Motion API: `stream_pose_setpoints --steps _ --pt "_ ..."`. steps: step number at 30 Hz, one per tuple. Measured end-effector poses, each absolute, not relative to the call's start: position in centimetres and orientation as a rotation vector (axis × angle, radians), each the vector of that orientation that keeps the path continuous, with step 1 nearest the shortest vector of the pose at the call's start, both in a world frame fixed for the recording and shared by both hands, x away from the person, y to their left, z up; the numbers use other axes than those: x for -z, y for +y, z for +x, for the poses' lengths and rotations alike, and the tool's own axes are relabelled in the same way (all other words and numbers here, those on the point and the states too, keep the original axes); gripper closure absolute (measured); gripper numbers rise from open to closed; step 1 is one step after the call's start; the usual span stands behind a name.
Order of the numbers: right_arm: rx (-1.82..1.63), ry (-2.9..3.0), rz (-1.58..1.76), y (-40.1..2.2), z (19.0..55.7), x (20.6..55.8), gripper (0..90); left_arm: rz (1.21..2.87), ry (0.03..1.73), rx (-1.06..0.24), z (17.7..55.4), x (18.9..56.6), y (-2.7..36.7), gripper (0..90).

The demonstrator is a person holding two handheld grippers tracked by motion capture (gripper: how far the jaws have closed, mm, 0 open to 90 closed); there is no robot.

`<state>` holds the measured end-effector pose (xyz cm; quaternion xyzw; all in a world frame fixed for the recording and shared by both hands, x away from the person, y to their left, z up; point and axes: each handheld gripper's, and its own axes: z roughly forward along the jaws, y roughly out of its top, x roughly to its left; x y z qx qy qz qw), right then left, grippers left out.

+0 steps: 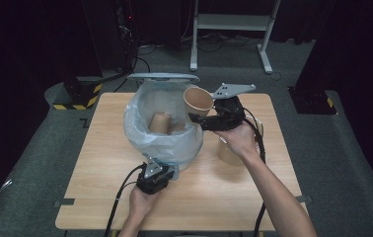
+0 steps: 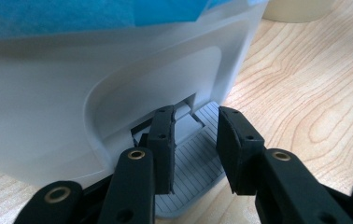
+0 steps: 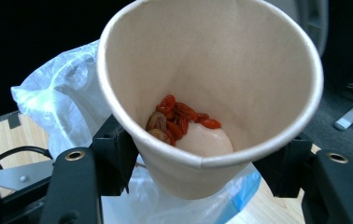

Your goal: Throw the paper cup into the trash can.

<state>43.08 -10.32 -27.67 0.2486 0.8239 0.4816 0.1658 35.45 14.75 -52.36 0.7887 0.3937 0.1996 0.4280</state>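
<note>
I count two tools. My right tool (image 1: 200, 118) is squeezed tight on a paper cup (image 1: 198, 101) and holds it tipped at the rim of the bin (image 1: 187, 148), on the bin's right side. My left tool (image 1: 162, 170) is low at the front of the bin, and its two black jaws stand apart with nothing between them.

I count three paper cups for sure. One is in my right tool. One lies on its side in the bag (image 1: 137, 116) inside the bin, the fallen cup (image 1: 160, 122). One stands on the worktop (image 1: 95, 163) just right of the bin, the standing cup (image 1: 226, 150), partly behind my right hand (image 1: 239, 138). There is one bin, with one thin see-through bag and one lid (image 1: 163, 77) standing up at the back.

The bin sits near the middle of the worktop, toward the back edge. There is lots of bare wood at the left and at the front. The right side is tighter, because my arm and the standing cup are there.

The right tool's view looks into the held cup. At the bottom I see small red berries (image 3: 184, 114), some brown bits and a pale lump (image 3: 205, 140). The left tool's view shows a grey ribbed foot pedal (image 2: 198, 163) at the base of the bin, right under the jaws. One jaw is at the slot where the pedal goes in.
</note>
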Motion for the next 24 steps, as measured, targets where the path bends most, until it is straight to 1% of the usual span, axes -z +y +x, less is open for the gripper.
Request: stream_pose_setpoints --steps 9,19,24 --pt "-1.375 2.378 0.675 -7.9 43.6 27.4 36.9 1.97 0.978 -0.489 35.5 52.4 14.8 67.2" --pt "-1.358 2.428 0.685 -5.9 44.4 28.2 35.7 1.969 0.978 -0.489 35.5 52.4 14.8 67.1" --pt "-1.345 2.447 0.702 -5.1 45.1 28.6 32.6 1.965 0.979 -0.486 35.5 52.4 14.8 67.0"
